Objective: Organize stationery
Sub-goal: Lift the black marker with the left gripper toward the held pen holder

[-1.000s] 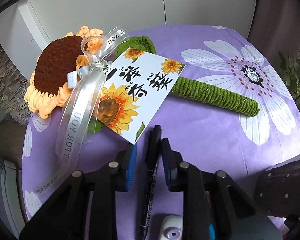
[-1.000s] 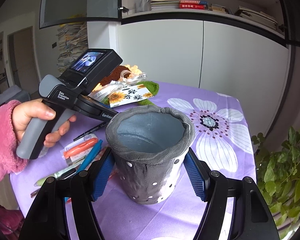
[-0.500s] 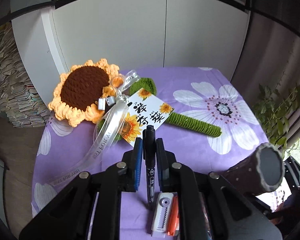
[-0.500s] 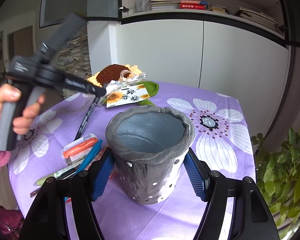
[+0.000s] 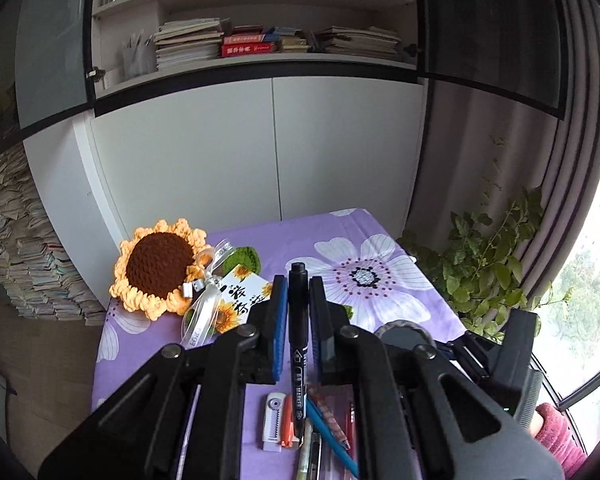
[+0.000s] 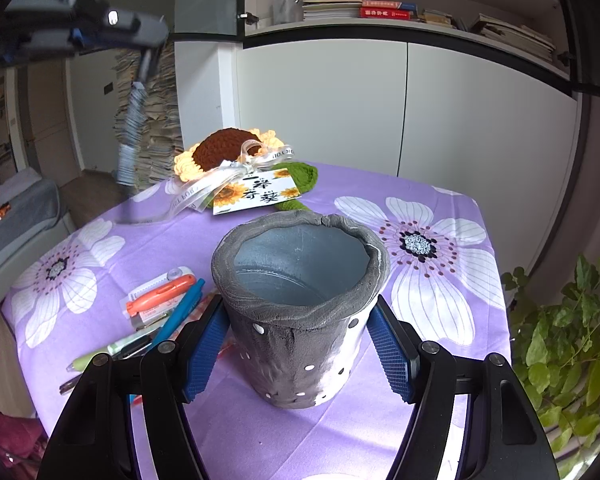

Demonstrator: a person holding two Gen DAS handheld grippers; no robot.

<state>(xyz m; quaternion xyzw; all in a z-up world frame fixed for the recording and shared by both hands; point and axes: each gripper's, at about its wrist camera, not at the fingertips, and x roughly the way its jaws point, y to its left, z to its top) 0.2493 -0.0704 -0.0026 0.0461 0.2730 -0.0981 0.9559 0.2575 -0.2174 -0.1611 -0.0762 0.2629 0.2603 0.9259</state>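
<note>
My left gripper (image 5: 298,304) is shut on a black marker (image 5: 298,344) and holds it high above the purple flowered table (image 5: 332,240). From the right wrist view the left gripper (image 6: 140,60) is up at the top left, with the marker (image 6: 130,132) hanging blurred below it. My right gripper (image 6: 300,344) has its blue pads against both sides of a grey perforated pen holder (image 6: 300,312) that stands upright on the table; its rim shows in the left wrist view (image 5: 404,330). The holder looks empty inside.
Several pens, an orange cutter (image 6: 160,294) and a white correction tape (image 6: 156,284) lie left of the holder. A crocheted sunflower (image 6: 228,152) with ribbon and card (image 6: 256,194) lies at the table's far side. A green plant (image 6: 572,340) stands at the right edge.
My left gripper has lifted the black marker well off the table and tilted up. The right gripper and the pen holder have not moved.
</note>
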